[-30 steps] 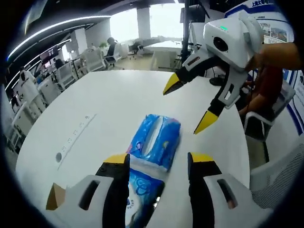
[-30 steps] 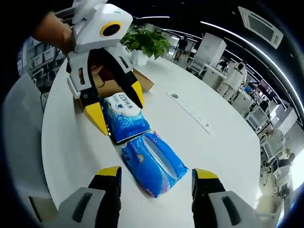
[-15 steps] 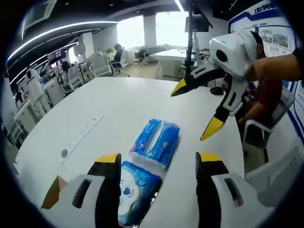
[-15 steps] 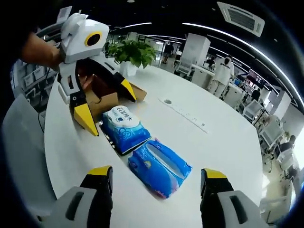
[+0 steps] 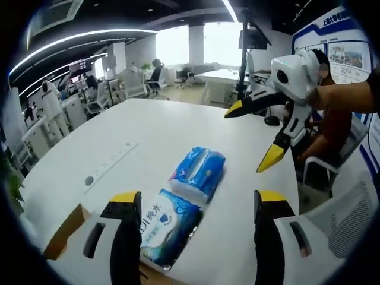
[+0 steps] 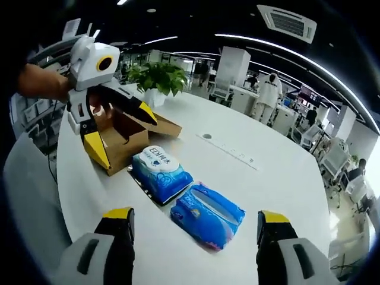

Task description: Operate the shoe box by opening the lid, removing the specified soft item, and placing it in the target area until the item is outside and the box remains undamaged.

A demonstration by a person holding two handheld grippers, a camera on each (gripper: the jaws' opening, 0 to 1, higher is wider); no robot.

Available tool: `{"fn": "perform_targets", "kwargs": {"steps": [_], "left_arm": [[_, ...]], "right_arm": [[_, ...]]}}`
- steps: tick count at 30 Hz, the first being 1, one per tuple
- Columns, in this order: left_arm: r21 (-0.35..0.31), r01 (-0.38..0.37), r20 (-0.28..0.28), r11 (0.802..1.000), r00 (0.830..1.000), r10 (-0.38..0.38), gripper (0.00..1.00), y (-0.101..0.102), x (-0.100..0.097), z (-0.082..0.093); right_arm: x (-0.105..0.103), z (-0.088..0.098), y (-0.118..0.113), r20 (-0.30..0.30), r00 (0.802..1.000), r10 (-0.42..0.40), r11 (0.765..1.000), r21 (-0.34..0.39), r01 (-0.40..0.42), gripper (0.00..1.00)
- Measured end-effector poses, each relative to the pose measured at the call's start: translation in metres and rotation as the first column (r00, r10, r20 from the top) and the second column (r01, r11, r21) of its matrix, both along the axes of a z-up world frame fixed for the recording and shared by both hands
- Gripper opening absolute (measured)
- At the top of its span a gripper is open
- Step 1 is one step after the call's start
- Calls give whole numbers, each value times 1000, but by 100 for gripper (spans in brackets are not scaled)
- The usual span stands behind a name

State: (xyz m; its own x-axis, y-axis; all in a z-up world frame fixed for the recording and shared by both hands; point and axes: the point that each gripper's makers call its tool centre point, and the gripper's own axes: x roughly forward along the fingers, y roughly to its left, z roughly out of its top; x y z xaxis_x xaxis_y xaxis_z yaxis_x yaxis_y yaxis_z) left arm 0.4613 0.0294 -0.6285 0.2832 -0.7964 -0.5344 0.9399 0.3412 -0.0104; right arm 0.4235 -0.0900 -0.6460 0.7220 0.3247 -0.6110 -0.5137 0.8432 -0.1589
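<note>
A brown cardboard shoe box (image 6: 126, 141) stands open on the white table (image 6: 285, 178), its lid (image 6: 168, 125) flipped back. Beside it lie a blue wet-wipes pack (image 6: 160, 173) and a blue tissue pack (image 6: 208, 214), end to end. In the left gripper view the wipes pack (image 5: 169, 227) is nearest, with the tissue pack (image 5: 199, 171) beyond it. My left gripper (image 5: 199, 200) is open above the wipes pack, and from the other side the left gripper (image 6: 122, 136) hangs over the box. My right gripper (image 6: 196, 217) is open, and this right gripper (image 5: 252, 136) hovers above the table's far edge.
A corner of the box (image 5: 64, 229) shows at the lower left. A flush power strip (image 6: 228, 150) runs across the table. A potted plant (image 6: 157, 77) stands behind the box. A person sits on a chair (image 5: 323, 169) at the table's edge; office desks lie beyond.
My left gripper's jaws have spread wider and drawn back off the wipes pack, which stays on the table. The right gripper has also pulled back and away from the packs.
</note>
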Motion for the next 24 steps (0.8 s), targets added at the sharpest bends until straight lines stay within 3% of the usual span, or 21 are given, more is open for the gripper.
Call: {"fn": "perform_targets", "kwargs": {"steps": [13, 24], "left_arm": [[-52, -67, -1, 996, 998, 67, 93, 40, -1, 16], [-97, -133, 13, 986, 991, 135, 99, 74, -2, 33]], "right_arm": [[-6, 7, 14, 32, 999, -35, 999, 25, 34, 99], [-15, 13, 28, 36, 998, -43, 999, 35, 41, 99]]}}
